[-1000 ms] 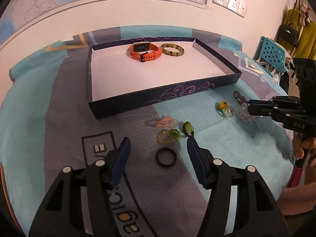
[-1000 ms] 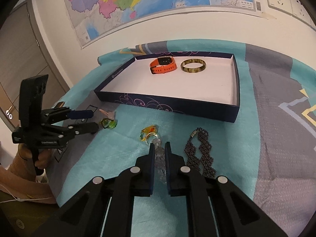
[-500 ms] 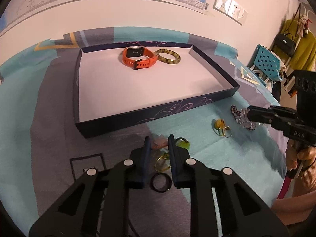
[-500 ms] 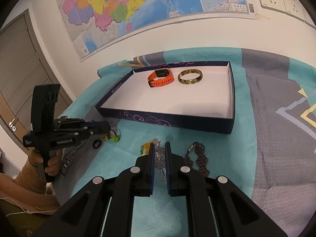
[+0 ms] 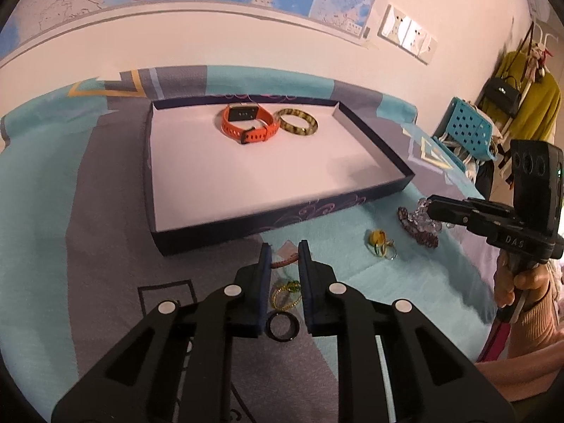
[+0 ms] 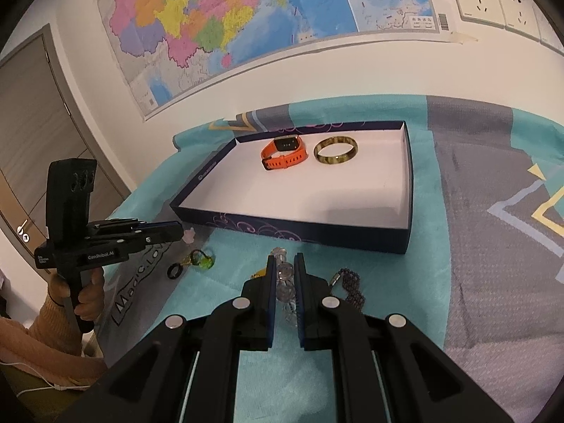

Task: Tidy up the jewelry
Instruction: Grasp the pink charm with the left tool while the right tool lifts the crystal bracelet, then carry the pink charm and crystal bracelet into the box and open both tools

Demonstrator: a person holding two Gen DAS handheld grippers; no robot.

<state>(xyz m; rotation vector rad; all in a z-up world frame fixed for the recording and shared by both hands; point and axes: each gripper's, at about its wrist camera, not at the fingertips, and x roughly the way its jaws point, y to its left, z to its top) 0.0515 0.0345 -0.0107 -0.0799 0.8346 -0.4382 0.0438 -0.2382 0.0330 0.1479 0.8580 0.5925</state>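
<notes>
A dark blue tray (image 5: 282, 220) with a white floor holds an orange watch (image 5: 248, 124) and a brown-green bangle (image 5: 296, 122). My left gripper (image 5: 284, 252) is shut on a pink bracelet (image 5: 286, 256) and holds it above the cloth; the bracelet also shows in the right wrist view (image 6: 189, 235). Below it lie a gold-green ring (image 5: 286, 290) and a black ring (image 5: 282, 326). My right gripper (image 6: 283, 264) is shut on a clear crystal bracelet (image 6: 284, 280), lifted near the tray's front wall (image 6: 292, 231). A dark bead bracelet (image 6: 350, 287) and a yellow ring (image 5: 379, 243) lie on the cloth.
A teal and grey cloth (image 6: 476, 246) covers the table. A wall with a map (image 6: 246, 17) and sockets (image 6: 493, 0) stands behind. A blue chair (image 5: 469, 130) and hanging clothes (image 5: 528, 102) are at the right, a door (image 6: 31, 134) at the left.
My left gripper shut on the pink bracelet and rose with it toward the tray. My right gripper, shut on the crystal bracelet, lifted it and moved closer to the tray.
</notes>
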